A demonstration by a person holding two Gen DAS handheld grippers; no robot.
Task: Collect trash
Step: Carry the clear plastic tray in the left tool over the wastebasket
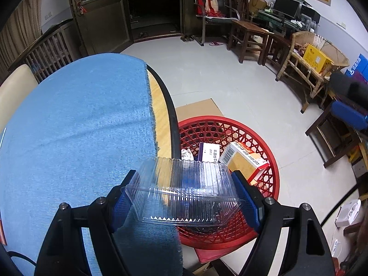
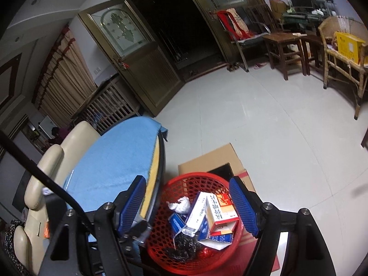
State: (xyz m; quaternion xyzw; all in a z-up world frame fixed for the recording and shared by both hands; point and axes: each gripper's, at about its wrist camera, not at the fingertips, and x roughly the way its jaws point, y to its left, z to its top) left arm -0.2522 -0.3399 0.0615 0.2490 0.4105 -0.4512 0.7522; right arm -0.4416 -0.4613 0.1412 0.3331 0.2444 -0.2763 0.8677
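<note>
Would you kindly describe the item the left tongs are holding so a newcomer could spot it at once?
Find the round table under the blue cloth, then the red basket beside its edge. Above that edge, the left tongs clamp a ribbed plastic clamshell container. Unlike the printed cartons in the basket, it is completely see-through.

A lived-in room of a home, arranged around the open double wooden doors [image 1: 101, 13] with patterned glass panels. To the right of the doors stand a chair draped with a red-and-beige cloth [image 1: 208, 1], dark wooden stools [image 1: 249, 36], a wicker chair [image 1: 315, 62] holding a yellow box [image 1: 316, 57], and a desk with monitors [image 1: 287, 5]. Slippers [image 1: 187, 38] lie at the threshold. Left of the doors are a slatted wooden crib [image 2: 108, 105] and pleated curtains [image 2: 62, 78]. The floor is pale tile [image 2: 264, 124].
</note>
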